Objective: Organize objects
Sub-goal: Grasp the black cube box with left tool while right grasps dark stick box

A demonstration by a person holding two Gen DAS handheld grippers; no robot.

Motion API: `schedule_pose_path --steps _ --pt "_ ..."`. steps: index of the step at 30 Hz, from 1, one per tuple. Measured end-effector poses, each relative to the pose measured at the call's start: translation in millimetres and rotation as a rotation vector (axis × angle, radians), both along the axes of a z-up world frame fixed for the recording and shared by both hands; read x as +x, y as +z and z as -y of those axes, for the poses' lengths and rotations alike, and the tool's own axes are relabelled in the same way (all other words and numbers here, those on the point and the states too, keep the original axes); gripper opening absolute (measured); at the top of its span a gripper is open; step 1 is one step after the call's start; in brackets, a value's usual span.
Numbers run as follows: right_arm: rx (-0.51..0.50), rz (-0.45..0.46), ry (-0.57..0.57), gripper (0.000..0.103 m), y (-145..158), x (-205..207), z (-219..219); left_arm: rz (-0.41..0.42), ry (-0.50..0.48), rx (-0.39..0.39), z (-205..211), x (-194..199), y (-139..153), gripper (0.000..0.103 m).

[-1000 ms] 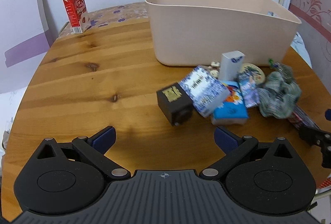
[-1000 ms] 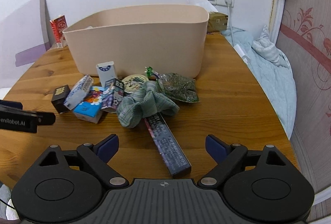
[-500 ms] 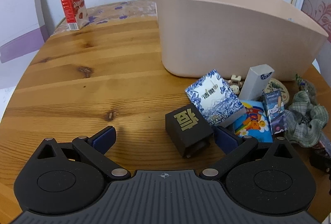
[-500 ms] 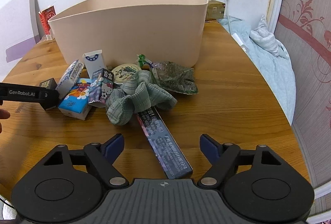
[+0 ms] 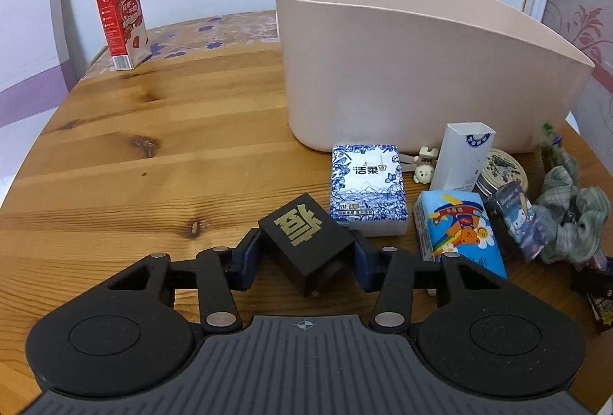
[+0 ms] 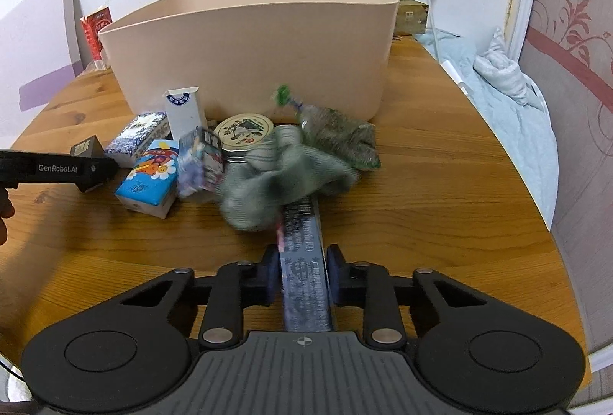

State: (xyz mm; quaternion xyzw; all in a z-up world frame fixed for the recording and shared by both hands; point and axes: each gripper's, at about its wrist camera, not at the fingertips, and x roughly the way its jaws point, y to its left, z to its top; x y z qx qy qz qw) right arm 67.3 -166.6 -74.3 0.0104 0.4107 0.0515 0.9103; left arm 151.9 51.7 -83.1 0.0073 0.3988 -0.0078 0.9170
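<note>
My left gripper [image 5: 304,256] is shut on a black cube box with a gold character [image 5: 304,239] on the wooden table [image 5: 153,147]. My right gripper [image 6: 300,275] is shut on a long dark flat box [image 6: 302,285], whose far end lies under a grey-green cloth [image 6: 283,177]. A beige bin [image 5: 421,70] stands behind the pile; it also shows in the right wrist view [image 6: 253,47]. In the pile lie a blue-white tissue pack [image 5: 366,193], a blue cartoon carton [image 5: 458,231], a white upright box [image 5: 463,158] and a round tin [image 6: 245,131].
A red milk carton [image 5: 124,26] stands at the table's far left edge. A small dark character box [image 5: 517,223] leans by the cloth, and a small bear figure [image 5: 423,170] sits by the bin. A green foil packet [image 6: 337,135] lies by the bin. Bedding [image 6: 505,89] lies to the right of the table.
Both grippers moved forward and went from open to shut, the left around the black cube box, the right around the long dark box.
</note>
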Motion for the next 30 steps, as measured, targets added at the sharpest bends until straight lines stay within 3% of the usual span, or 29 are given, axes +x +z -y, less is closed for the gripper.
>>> schedule_pose_path --steps 7,18,30 --pt "0.030 0.032 0.018 0.023 15 -20 0 -0.036 -0.025 -0.057 -2 -25 10 0.049" --pt "0.054 0.149 0.042 0.023 54 -48 0 0.098 -0.068 -0.039 10 -68 61 0.049" --pt "0.103 0.342 0.048 0.023 111 -7 8 0.246 -0.091 0.002 30 -39 122 0.049"
